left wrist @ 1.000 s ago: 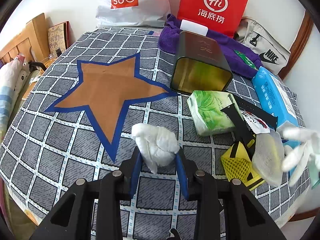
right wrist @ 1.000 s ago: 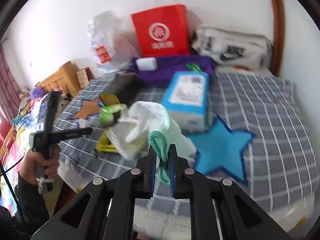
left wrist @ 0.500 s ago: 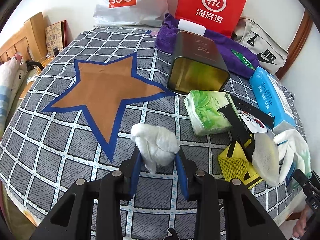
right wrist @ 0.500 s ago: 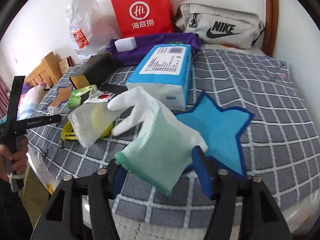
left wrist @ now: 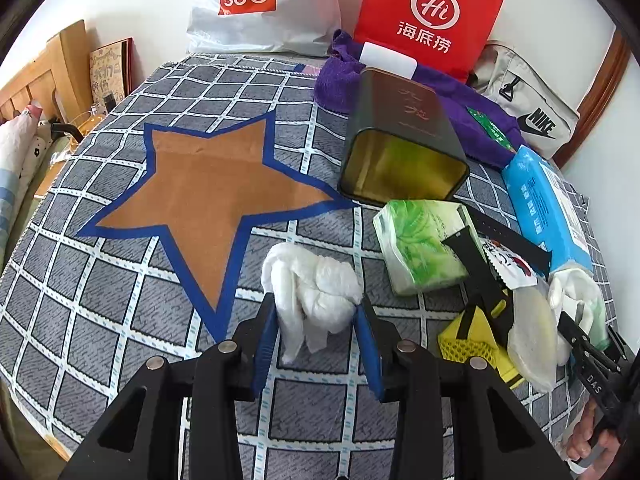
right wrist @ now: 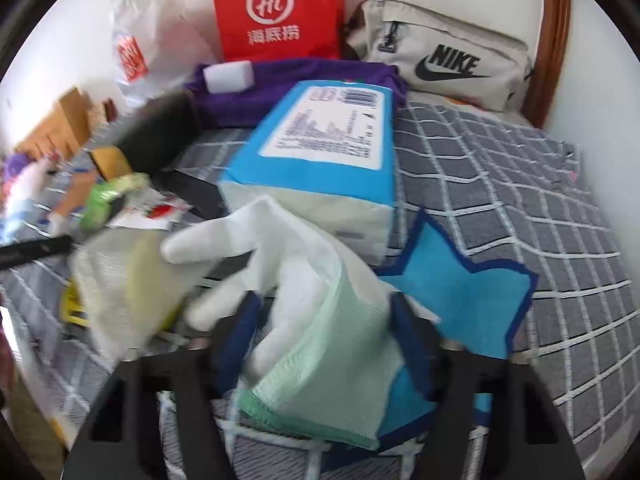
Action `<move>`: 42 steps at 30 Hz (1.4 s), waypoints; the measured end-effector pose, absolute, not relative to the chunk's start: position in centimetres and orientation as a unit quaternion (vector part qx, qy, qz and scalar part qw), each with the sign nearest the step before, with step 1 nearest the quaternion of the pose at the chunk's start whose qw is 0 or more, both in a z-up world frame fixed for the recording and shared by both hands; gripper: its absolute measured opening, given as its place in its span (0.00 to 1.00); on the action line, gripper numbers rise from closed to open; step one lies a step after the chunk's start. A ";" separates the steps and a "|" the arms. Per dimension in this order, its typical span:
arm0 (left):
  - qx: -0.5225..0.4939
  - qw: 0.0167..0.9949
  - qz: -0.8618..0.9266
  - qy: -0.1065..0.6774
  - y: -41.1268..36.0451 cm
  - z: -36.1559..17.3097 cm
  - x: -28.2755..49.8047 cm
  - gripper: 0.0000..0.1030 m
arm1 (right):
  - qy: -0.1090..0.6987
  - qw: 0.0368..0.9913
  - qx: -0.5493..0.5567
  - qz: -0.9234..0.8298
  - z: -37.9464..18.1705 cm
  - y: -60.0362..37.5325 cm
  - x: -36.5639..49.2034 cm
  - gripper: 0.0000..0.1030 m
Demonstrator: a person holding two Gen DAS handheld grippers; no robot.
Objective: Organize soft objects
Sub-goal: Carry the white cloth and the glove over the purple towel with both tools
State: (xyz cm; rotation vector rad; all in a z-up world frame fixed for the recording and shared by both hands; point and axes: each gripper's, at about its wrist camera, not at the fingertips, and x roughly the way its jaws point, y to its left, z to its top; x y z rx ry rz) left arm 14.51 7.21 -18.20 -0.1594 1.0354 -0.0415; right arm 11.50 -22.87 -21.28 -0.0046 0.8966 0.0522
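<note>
My left gripper (left wrist: 315, 302) hovers just off the lower tip of the brown star (left wrist: 212, 200). A crumpled white cloth (left wrist: 316, 292) sits between its blue pads, touching both, and the jaws are opening slightly. In the right wrist view a white glove with a pale green cuff (right wrist: 320, 320) lies over the edge of the blue star (right wrist: 460, 300). My right gripper (right wrist: 324, 304) straddles the cuff. Its jaws are closing, and the pads are not clearly pressing on the glove. The left wrist view shows the glove (left wrist: 576, 292) and the right gripper's black fingers (left wrist: 588, 344) at the far right.
A checked grey cover (left wrist: 120, 300) spreads over the bed. On it are an open dark tin (left wrist: 400, 148), a green tissue pack (left wrist: 420, 248), a blue tissue pack (right wrist: 320, 152), a yellow mesh item (left wrist: 468, 340), a translucent pouch (left wrist: 532, 336) and a purple towel (left wrist: 460, 96). Bags line the wall.
The right gripper let go of the glove, opened wide and came down over it; the glove now lies on the blue star and the jaws are narrowing. The left gripper stayed put with the cloth.
</note>
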 end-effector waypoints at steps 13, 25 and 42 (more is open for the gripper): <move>-0.097 0.876 -0.037 0.472 7.4 -16.1 14.9 0.30 | 0.428 0.902 0.031 0.041 -18.3 -25.4 9.6 0.16; -0.087 0.886 -0.039 0.455 6.8 -11.3 16.5 0.30 | 0.377 0.925 0.029 0.041 -11.4 -25.5 10.6 0.16; -0.074 0.893 -0.034 0.442 5.0 -7.4 22.6 0.30 | 0.365 0.929 0.040 0.050 -7.7 -25.3 17.9 0.16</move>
